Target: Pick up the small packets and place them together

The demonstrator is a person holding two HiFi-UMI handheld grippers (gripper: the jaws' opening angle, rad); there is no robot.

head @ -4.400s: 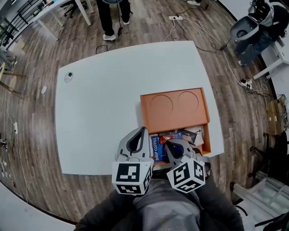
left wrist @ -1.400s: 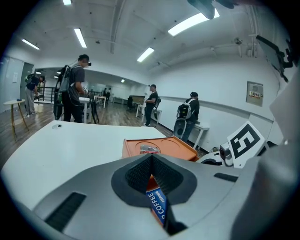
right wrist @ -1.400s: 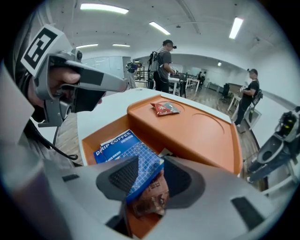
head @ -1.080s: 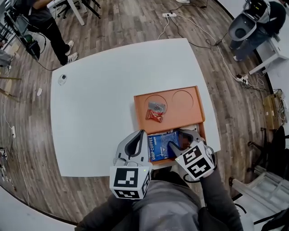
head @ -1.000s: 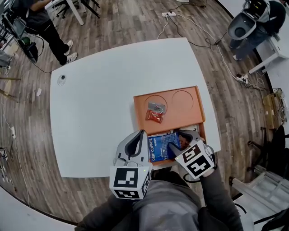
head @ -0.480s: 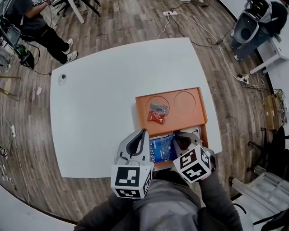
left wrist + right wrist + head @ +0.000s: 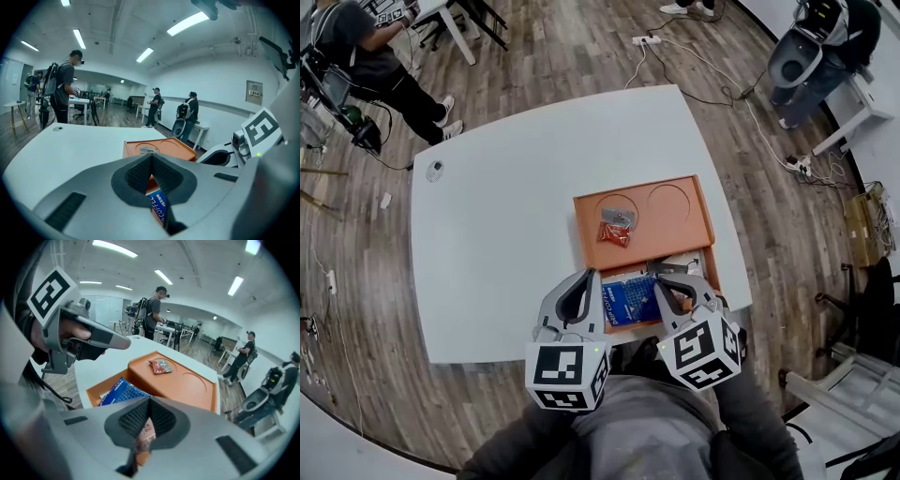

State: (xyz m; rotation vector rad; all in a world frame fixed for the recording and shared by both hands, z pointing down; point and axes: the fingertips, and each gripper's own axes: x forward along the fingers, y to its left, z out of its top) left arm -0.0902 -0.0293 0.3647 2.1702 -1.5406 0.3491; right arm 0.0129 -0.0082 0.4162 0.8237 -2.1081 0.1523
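My right claw (image 7: 149, 403) is clenched on a small pinkish-brown foil packet (image 7: 144, 436). Its jaws have just been closing, and the packet hangs pinched by its top edge between the pads, low in the centre of the right gripper view. In the head view that claw (image 7: 671, 281) sits over the sunken near compartment of the orange plastic tray (image 7: 698, 220), just right of the large blue drip-coffee bag (image 7: 628, 300). I judge the grip is by the edge because a thin sachet lying flat offers little else to bite on.

The gathering spot looks to be the raised flat part of the tray, above centre of the head view. There a red small packet (image 7: 614, 236) and a silvery small packet (image 7: 620, 218) lie touching in the left round recess.

My left claw (image 7: 581, 283) is closed with nothing in it, held by the tray's near left corner over the white bench (image 7: 497, 216) — out of the other's way, I'd say. Next I'd carry the sachet up the frame to that pair.
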